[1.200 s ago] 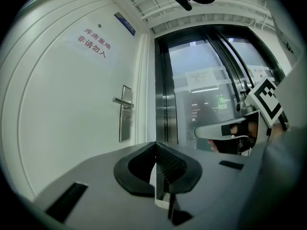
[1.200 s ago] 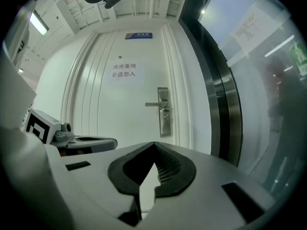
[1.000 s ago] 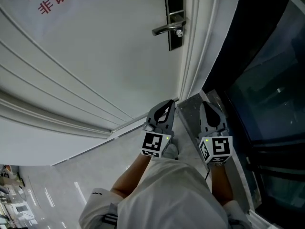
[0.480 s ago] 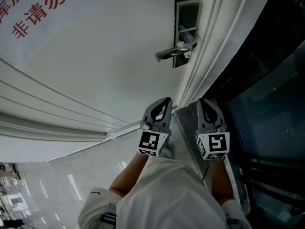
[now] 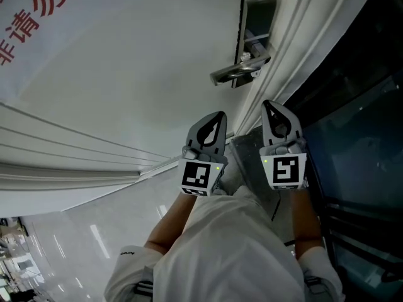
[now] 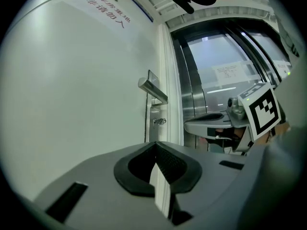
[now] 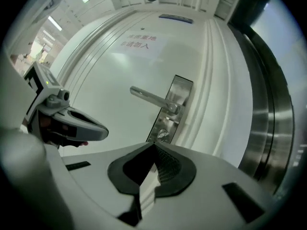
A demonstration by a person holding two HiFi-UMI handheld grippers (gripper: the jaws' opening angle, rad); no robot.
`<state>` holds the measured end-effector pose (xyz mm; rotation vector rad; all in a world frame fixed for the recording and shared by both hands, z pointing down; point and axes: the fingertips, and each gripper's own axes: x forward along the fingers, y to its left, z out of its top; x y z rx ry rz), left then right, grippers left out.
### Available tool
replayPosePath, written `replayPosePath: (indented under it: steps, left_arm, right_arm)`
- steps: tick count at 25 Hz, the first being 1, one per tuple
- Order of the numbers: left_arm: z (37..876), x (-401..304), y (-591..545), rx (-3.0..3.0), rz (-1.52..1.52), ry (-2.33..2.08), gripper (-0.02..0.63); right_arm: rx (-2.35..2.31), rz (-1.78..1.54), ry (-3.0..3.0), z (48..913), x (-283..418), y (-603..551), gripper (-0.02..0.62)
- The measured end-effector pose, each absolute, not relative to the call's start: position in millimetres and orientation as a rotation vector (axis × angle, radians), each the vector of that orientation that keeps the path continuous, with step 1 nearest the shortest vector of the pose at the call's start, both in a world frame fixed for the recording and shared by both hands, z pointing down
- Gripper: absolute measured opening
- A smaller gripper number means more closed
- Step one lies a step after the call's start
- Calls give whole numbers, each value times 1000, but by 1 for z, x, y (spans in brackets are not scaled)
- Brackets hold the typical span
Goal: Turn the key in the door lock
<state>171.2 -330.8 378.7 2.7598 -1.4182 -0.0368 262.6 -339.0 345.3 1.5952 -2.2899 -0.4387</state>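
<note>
Both closed: left gripper [image 6: 154, 147], right gripper [image 7: 153, 147]; key [image 7: 161, 133] well ahead of fingers [image 7: 168, 166].

Red lettering [image 5: 38, 11] sits high to my left. Below me the pale floor [image 5: 69, 244] shines with reflections. To my right stands dark glass [image 5: 359, 137], with a paper notice [image 6: 230, 73] showing on it.

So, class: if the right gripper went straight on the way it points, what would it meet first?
Most likely the key low on the lock plate, under the lever handle. The right gripper, jaws shut and empty, aims there; depth is unclear.
</note>
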Motion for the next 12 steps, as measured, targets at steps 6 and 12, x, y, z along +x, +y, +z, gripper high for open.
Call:
replayPosePath:
  steps: [6, 12]
  left_arm:
    - [363, 169, -334, 2796, -54, -1432, 8]
    - [353, 161, -330, 2781, -76, -1499, 8]
  right_arm:
    - [1439, -583, -2084, 343, 260, -364, -3]
    - [1281, -777, -1877, 342, 255, -375, 11]
